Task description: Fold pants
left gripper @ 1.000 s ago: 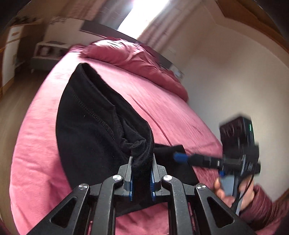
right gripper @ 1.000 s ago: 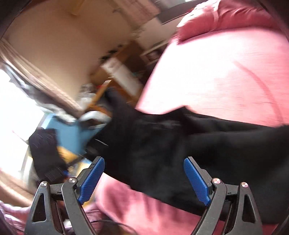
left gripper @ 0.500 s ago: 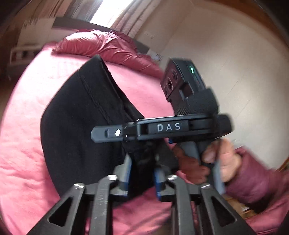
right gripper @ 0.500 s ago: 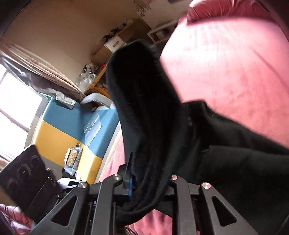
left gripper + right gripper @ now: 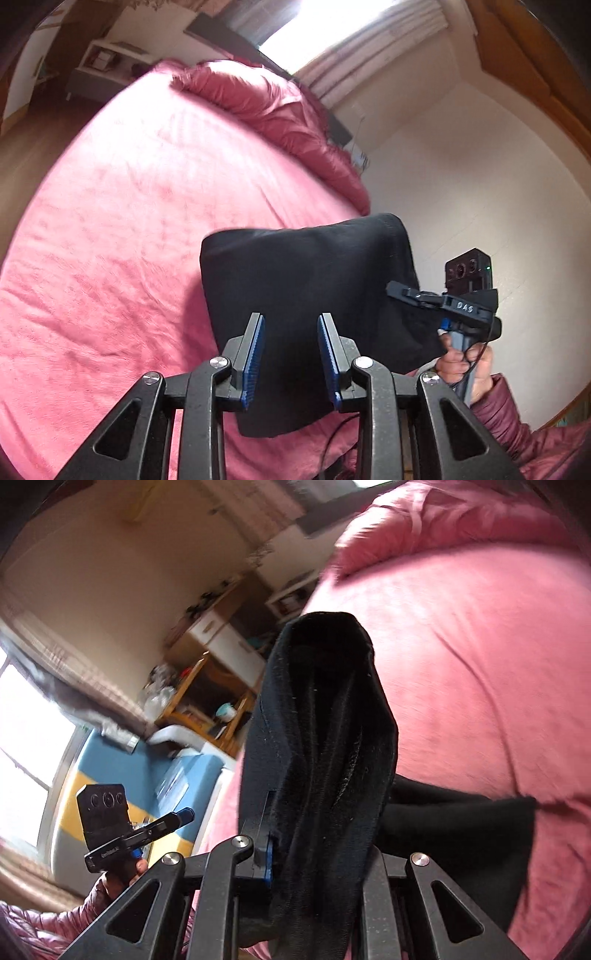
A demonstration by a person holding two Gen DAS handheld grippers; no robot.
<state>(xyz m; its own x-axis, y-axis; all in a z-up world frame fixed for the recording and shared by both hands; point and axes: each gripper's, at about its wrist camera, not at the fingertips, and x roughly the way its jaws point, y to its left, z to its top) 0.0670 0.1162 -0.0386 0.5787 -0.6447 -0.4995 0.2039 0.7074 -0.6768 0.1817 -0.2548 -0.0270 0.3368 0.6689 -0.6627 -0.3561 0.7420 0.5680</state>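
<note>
The black pants [image 5: 306, 273] hang bunched above the pink bed [image 5: 129, 221]. In the left wrist view my right gripper [image 5: 406, 291] is shut on their right edge, held by a hand in a maroon sleeve. My left gripper [image 5: 290, 317] points at the cloth with its jaws opening; the blue pads [image 5: 255, 343] stand apart and do not press the fabric behind them. In the right wrist view the pants [image 5: 321, 701] rise in a thick fold out of my right gripper [image 5: 317, 834] and hide its right pad. Part of the cloth [image 5: 461, 830] lies on the bed. My left gripper [image 5: 184, 816] hovers at lower left.
A pink duvet roll [image 5: 266, 99] lies at the head of the bed below a bright window. A pale wall [image 5: 480, 184] runs along the bed's right side. Wooden shelves [image 5: 207, 686] and a blue and yellow panel [image 5: 110, 775] stand off the bed's left side.
My left gripper let go of the pants and its jaws spread. My right gripper closed on the cloth and carried it up and to the right, off most of the bed.
</note>
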